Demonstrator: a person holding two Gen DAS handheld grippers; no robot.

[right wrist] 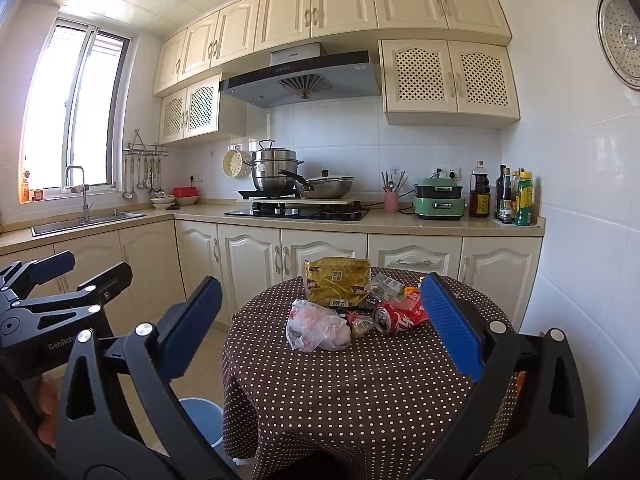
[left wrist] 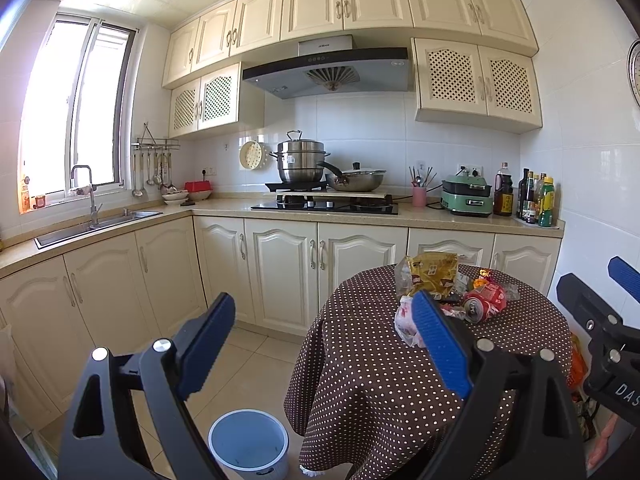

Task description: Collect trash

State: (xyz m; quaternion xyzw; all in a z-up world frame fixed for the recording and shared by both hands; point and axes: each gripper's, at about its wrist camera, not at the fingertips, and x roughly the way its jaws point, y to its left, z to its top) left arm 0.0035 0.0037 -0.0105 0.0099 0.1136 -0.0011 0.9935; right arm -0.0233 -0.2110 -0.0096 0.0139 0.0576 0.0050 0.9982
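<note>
Item 1: left hand-held gripper [left wrist: 324, 340], blue-padded fingers spread wide, nothing between them; it hung in the air left of and short of the bench, its right finger overlapping the near edge of the trash pile in its own view. Item 2: right hand-held gripper [right wrist: 332, 324], fingers likewise wide apart and holding nothing, raised before the bench with the trash pile lying ahead between the two fingers, not touching either. Item 3: bin [left wrist: 249, 444], white with a blue interior, on the tiled floor just beside the bench's left side, below the left hand-held gripper. Item 4: bench [right wrist: 360, 392], round, draped in a brown cloth with white dots. Item 5: trash, grouped on the far half of the bench top: a crumpled white-and-red plastic bag [right wrist: 318, 326] nearest; just to its right a red drink can [right wrist: 394, 318] lying on its side, open end toward the cameras; small crushed wrappers between and behind them; a gold snack bag [right wrist: 336, 286] farthest back, standing up against the pile. Item 6: kitchen counter [right wrist: 400, 222] along the far wall, well apart from the bench, carrying a hob with a steel steamer pot [right wrist: 274, 170], a wok, a green appliance [right wrist: 439, 200] and sauce bottles [right wrist: 514, 198]; sink [left wrist: 100, 222] at far left under the window.
</note>
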